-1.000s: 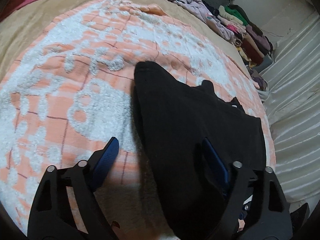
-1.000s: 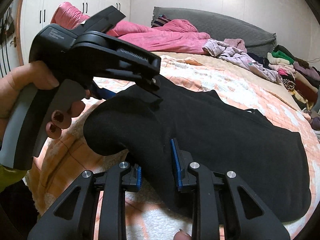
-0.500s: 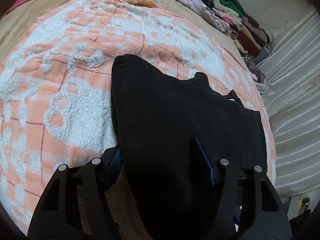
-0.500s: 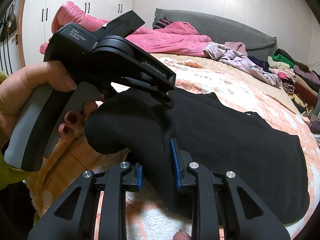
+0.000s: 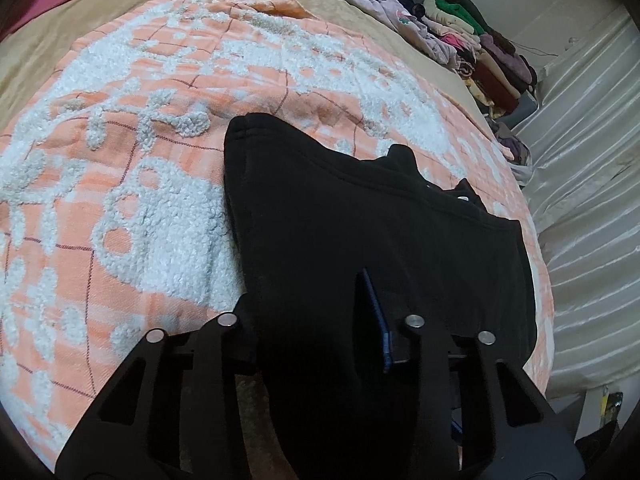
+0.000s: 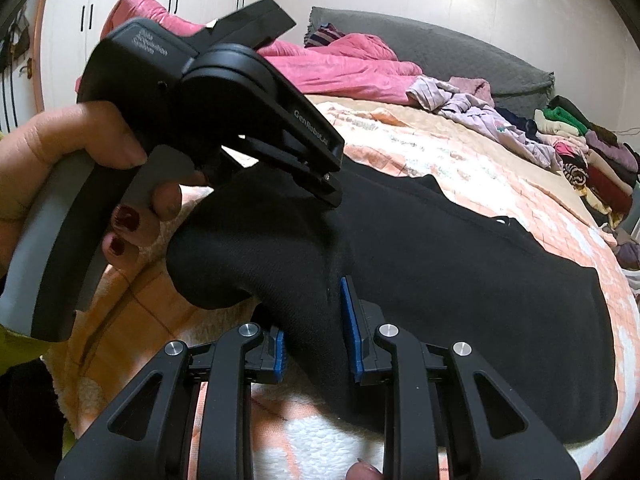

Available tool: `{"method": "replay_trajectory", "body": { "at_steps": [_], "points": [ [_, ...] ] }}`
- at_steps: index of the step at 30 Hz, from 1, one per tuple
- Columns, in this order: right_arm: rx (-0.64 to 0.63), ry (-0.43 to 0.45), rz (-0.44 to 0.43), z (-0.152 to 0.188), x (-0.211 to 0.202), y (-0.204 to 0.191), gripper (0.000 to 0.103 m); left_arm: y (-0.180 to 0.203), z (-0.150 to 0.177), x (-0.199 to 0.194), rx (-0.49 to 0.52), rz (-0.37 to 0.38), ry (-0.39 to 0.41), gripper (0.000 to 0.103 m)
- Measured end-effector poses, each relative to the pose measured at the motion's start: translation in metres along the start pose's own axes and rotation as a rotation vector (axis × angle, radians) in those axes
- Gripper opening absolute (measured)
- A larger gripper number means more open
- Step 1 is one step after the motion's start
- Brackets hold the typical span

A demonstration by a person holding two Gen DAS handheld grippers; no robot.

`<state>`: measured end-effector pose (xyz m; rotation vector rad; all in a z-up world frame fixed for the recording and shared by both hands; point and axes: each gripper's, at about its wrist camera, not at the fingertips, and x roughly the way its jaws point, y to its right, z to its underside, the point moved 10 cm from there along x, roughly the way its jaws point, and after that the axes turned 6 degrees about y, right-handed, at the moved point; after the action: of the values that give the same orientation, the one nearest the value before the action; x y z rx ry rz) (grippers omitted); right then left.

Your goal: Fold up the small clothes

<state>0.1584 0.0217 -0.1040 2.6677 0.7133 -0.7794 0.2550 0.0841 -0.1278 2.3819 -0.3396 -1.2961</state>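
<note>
A black garment (image 5: 360, 216), thick and sweatshirt-like, lies on the orange-and-white blanket (image 5: 132, 200) that covers the bed, towards its near edge, with its near end bunched and lifted off the blanket. The right gripper (image 6: 316, 336) has its jaws clenched on a fold of that near end, the blue pads pressing the cloth from both sides. The left gripper (image 5: 312, 320) sits just beside it; its jaws have just been closing around a thick roll of the same cloth, which fills the gap between them, so they appear to be gripping it.

The step in hand looks like securing a two-point hold on the near end before a fold. The next move probably calls for both grips to be firm, then lifting together and carrying this end over towards the far edge of the garment, keeping the cloth level so the layers land flat. A pile of folded clothes (image 5: 480, 40) waits at the bed's far corner.
</note>
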Motion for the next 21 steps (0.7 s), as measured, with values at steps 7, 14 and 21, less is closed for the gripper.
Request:
{"method": "replay_trajectory", "body": {
  "at_steps": [7,14,21],
  "points": [
    [-0.007,-0.013,0.018,0.001,0.002,0.001,0.022,0.002,-0.001,-0.004,-0.002,-0.005,0.01,0.017],
    [0.021,0.002,0.012,-0.002,-0.003,0.007,0.02,0.009,-0.005,-0.013,0.009,-0.013,0.03,0.015],
    [0.036,0.027,0.006,-0.006,-0.009,0.014,0.019,0.02,-0.008,-0.022,0.019,-0.023,0.048,0.014]
  ]
}}
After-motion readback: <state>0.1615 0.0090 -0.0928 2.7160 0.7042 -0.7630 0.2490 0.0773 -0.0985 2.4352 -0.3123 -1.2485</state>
